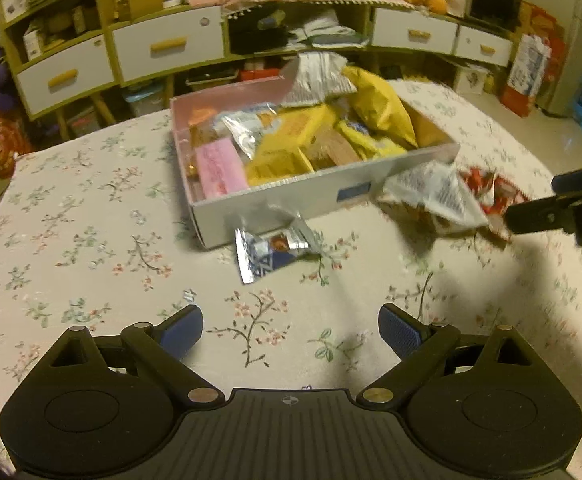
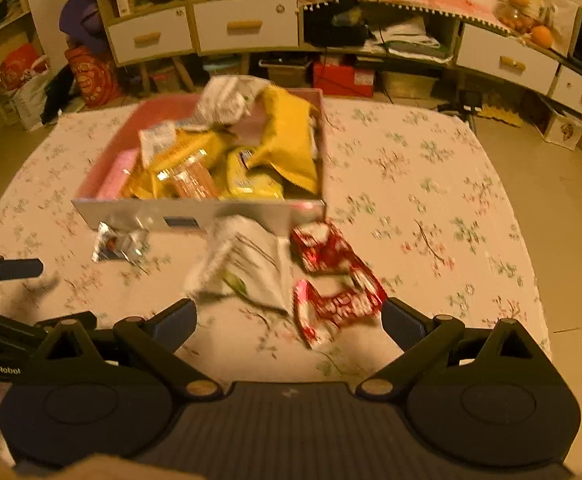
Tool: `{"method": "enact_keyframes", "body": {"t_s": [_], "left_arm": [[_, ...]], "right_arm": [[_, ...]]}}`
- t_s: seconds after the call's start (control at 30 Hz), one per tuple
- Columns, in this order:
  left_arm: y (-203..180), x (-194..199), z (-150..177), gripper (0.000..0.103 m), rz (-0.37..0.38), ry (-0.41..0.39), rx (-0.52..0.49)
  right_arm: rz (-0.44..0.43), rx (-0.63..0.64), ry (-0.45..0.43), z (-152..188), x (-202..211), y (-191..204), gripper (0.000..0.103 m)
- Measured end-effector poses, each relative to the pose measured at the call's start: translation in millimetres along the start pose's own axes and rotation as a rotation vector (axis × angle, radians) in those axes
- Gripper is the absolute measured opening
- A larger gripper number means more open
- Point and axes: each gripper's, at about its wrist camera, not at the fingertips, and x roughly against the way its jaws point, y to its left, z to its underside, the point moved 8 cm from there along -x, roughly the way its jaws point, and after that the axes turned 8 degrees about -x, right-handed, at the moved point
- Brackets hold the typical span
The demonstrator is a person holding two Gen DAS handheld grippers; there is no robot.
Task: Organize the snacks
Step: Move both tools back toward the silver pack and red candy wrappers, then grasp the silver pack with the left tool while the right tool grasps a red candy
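Observation:
An open grey box [image 1: 311, 196] packed with yellow, pink and silver snack packs stands mid-table. A small silver-and-blue packet [image 1: 271, 252] lies just in front of it, beyond my left gripper [image 1: 291, 330], which is open and empty above the cloth. To the right of the box lie a white crinkled bag [image 2: 251, 268] and red packets [image 2: 331, 280]. My right gripper [image 2: 289, 324] is open over them; the lower red packet sits between its fingertips, close to the right one, with no pad pressing on it. The small packet [image 2: 117, 242] and the box [image 2: 211, 212] also show in the right wrist view.
A floral tablecloth [image 1: 91, 240] covers the table. Each gripper shows at the other view's edge: the right gripper [image 1: 531, 200], the left gripper [image 2: 67, 292]. Behind the table runs a long cabinet [image 1: 167, 46] with white drawers and cluttered shelves. Floor lies to the right.

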Motion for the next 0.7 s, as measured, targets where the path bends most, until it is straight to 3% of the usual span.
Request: {"method": "enact_keyframes", "body": {"t_s": [0.23, 0.4, 0.7], "left_arm": [[2, -24, 14, 0.096, -0.009, 0.006, 0.039], [9, -30, 12, 0.101, -0.007, -0.061, 0.102], [2, -40, -1, 0.103, -0.018, -0.121, 0.075]], "right_arm": [[0.021, 0.071, -0.001, 18, -13, -20, 0.099], [0.012, 0.127, 0.003, 29, -27, -30, 0.099], [-0.009, 0.104, 0.004, 26, -46, -43, 0.103]]}}
